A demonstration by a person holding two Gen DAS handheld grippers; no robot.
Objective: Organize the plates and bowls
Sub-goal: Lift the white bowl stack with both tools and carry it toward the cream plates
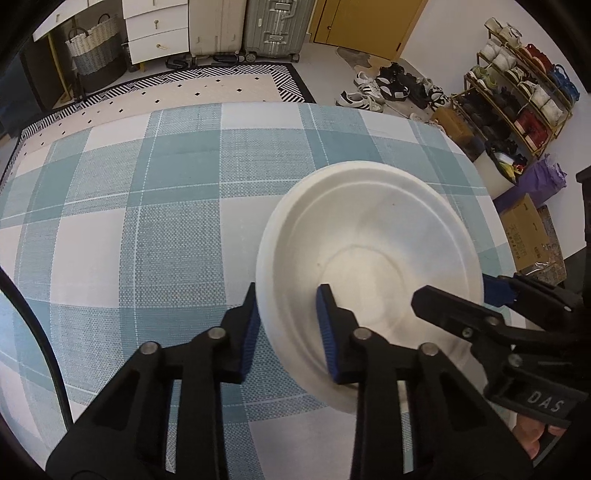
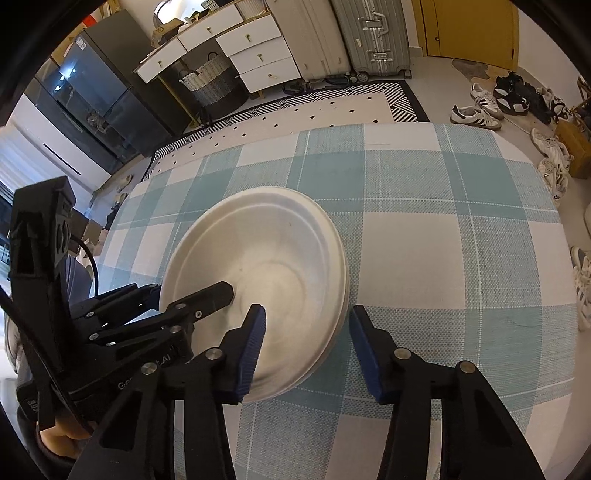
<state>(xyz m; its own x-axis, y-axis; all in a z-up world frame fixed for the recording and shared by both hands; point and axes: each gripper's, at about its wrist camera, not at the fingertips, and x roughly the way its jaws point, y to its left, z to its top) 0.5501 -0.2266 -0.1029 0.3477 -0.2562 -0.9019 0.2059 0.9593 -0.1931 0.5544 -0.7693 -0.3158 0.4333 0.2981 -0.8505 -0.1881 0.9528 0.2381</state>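
Black fingers with blue ribbed pads fill the bottom of both wrist views, so starting there. Left gripper sits on the near-left edge of the stack of white bowls: one pad is against the outside wall, the other is down inside, and the wall is pinched between them, so it looks clamped on. Right gripper is on the opposite, right edge of the stack and straddles the rim the same way, one pad over the inside and one just outside. From its own camera there's the thinnest sliver of cloth between the outer pad and the rim, while from the left camera that pad looks like it touches, so honestly I can't tell whether it's actually squeezing or just sitting around the rim. The stack itself is a few shallow white bowls nested together (you can count the layered rims on the right side), sitting upright on the teal-and-white checked tablecloth, which spreads out bare all around the stack. Beyond the stack, past the far table edge, there's a black-and-white patterned rug, then a silver suitcase and white drawers with a woven basket beside them. Off to the stack's right is a shoe rack and a cardboard box on the floor.
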